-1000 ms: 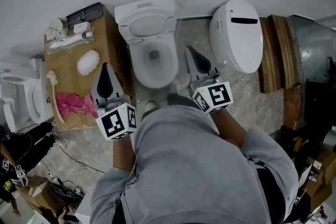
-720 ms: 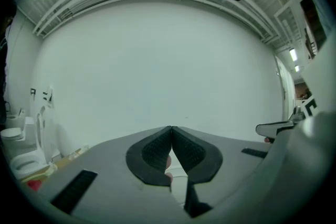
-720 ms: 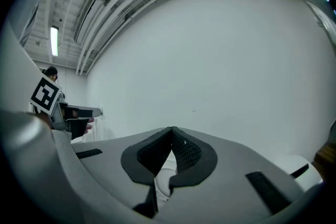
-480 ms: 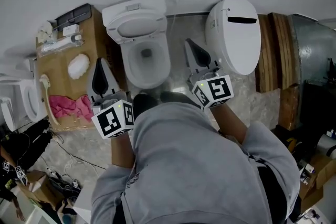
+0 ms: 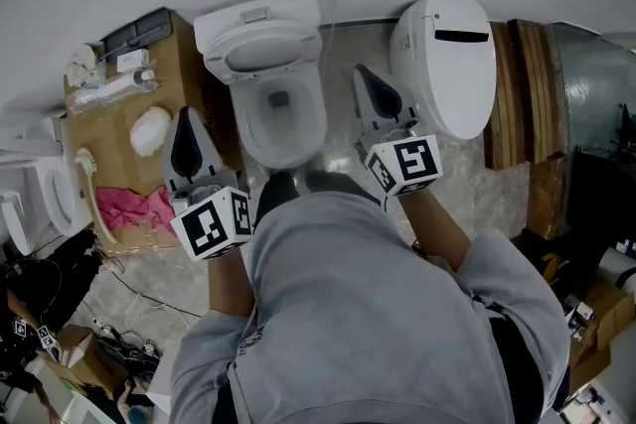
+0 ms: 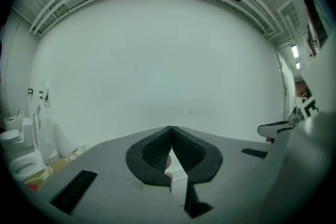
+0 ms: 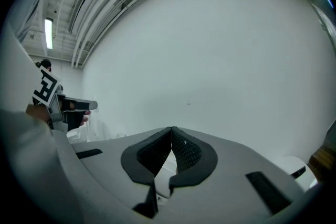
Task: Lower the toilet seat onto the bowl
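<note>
The white toilet stands in the middle of the head view, its bowl (image 5: 283, 119) open. Its seat (image 5: 262, 52) is raised and leans back against the tank (image 5: 256, 14). My left gripper (image 5: 186, 116) hovers left of the bowl, over the edge of a cardboard box, jaws shut and empty. My right gripper (image 5: 360, 71) hovers right of the bowl, also shut and empty. Neither touches the toilet. The left gripper view shows my left gripper (image 6: 171, 128) with tips together against the white wall; the right gripper view shows my right gripper (image 7: 171, 128) the same way.
A cardboard box (image 5: 119, 129) left of the toilet carries a pink cloth (image 5: 129, 207), a brush and small white items. A second white toilet unit (image 5: 447, 65) lies to the right, with wooden boards (image 5: 527, 94) beyond it. Another toilet (image 5: 45, 199) sits far left. Cables trail on the floor.
Both grippers have moved forward toward the wall, on either side of the toilet. Their jaws stay shut and the seat has not moved.
</note>
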